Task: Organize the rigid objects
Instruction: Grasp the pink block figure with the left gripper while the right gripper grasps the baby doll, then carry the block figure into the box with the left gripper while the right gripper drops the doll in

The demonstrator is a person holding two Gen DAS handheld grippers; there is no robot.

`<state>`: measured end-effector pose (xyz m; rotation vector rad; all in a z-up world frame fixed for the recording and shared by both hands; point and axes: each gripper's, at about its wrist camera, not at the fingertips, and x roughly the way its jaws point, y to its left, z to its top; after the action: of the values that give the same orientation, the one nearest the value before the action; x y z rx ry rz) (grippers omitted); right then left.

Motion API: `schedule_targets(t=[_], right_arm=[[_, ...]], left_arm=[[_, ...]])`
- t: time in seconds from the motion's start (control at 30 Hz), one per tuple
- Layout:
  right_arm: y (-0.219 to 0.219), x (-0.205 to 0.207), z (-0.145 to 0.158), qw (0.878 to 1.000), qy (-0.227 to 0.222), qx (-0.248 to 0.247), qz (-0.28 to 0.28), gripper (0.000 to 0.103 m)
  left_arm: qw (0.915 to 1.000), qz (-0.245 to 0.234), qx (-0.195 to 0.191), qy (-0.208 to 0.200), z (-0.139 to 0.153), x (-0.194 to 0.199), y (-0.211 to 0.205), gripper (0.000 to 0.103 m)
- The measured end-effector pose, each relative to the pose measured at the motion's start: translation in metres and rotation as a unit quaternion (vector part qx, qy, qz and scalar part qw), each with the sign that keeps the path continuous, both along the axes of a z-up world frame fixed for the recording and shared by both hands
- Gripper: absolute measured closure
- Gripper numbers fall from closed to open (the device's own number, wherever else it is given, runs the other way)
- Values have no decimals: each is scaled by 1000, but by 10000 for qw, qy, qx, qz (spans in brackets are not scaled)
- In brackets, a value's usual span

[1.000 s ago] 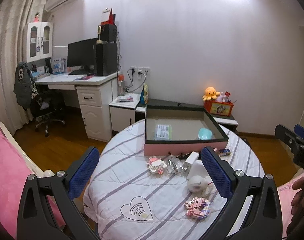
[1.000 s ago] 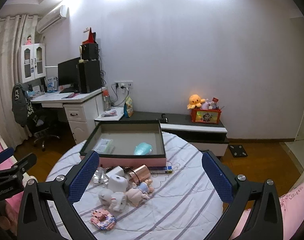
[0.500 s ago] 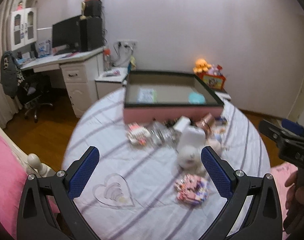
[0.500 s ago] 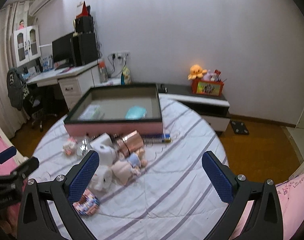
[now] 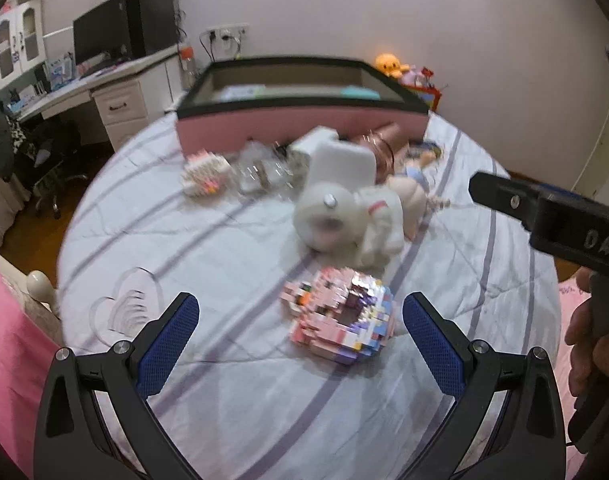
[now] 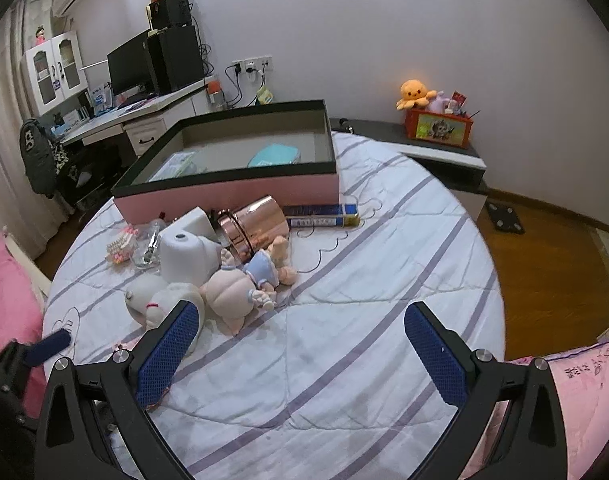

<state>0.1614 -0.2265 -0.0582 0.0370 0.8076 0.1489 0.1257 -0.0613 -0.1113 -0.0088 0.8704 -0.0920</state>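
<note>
Pink brick model (image 5: pixel 338 318) clear only in left view | left gripper (image 5: pixel 300 332) agape | right gripper (image 6: pixel 304 344) agape

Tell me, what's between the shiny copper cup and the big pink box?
Nothing. In the right wrist view the shiny copper cup lies right against the pink box's front wall, no toy between them.

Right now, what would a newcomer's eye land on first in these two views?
Probably the big pink box with its dark rim, open at the far side of the round quilted table. Next, the jumble of toys in front of it: a shiny copper cup, a doll, and a pastel brick model lying ahead of the open left gripper.
</note>
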Motion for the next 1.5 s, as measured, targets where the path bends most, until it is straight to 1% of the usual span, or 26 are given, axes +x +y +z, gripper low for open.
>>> schedule_targets(t=[0.1,0.13,0.17,0.2,0.23,0.27,0.3,0.33,0.43,0.67,0.77,0.8,0.83,0.9,0.93,0.97,1.03,1.1,1.17,1.4,1.5], right_arm=[[-1,3,-6,10000,74,32,1,0],[-2,6,-8,9999,105,45,0,0],[-2,8,-10,9999,138,48,1,0],[-1,10,-13,9998,167,47,7,0],[0,11,-15,9998,188,46,14,0],[1,14,-17,9998,216,37,18,0],[3,17,-21,9997,260,22,25,0],[5,20,-23,9996,294,12,29,0],[11,30,-31,9993,381,-15,57,0],[32,50,-43,9985,496,-30,225,0],[35,57,-50,9979,569,87,298,1],[36,59,-52,9978,591,60,291,3],[36,60,-54,9978,601,71,286,10],[36,60,-53,9981,568,94,212,18],[35,61,-52,9981,555,174,216,26],[34,62,-50,9979,553,269,197,27],[34,64,-50,9978,571,314,137,27],[36,68,-53,9981,558,237,118,25],[39,70,-52,9983,540,168,127,27],[31,62,-50,9979,442,391,264,28],[27,57,-48,9980,418,401,256,28]], left_arm=[[9999,13,43,151,-13,8,-3,1],[9998,14,8,205,-17,11,-2,3],[9997,17,-3,246,-20,13,-2,8],[9997,26,32,245,-22,15,0,10],[9998,15,48,209,-22,16,0,15],[9998,7,38,195,-21,17,2,22],[9998,27,3,186,-20,20,6,26],[9998,45,-25,175,-19,22,9,34],[9997,73,-147,179,-17,28,20,34],[9999,107,-45,115,-17,41,29,34],[9999,92,-50,103,-18,43,32,34],[9999,79,-67,101,-18,45,33,34],[9999,71,-70,98,-18,46,33,34],[9999,65,-73,99,-18,45,35,34],[9999,62,-79,100,-18,46,35,34],[9999,64,-85,96,-18,46,36,34],[9999,62,-100,102,-18,46,37,34],[9999,63,-108,105,-18,46,37,34],[9999,55,-105,102,-18,45,37,34],[9998,62,-149,72,-15,45,41,34],[9998,76,-163,5,-11,45,43,34]])
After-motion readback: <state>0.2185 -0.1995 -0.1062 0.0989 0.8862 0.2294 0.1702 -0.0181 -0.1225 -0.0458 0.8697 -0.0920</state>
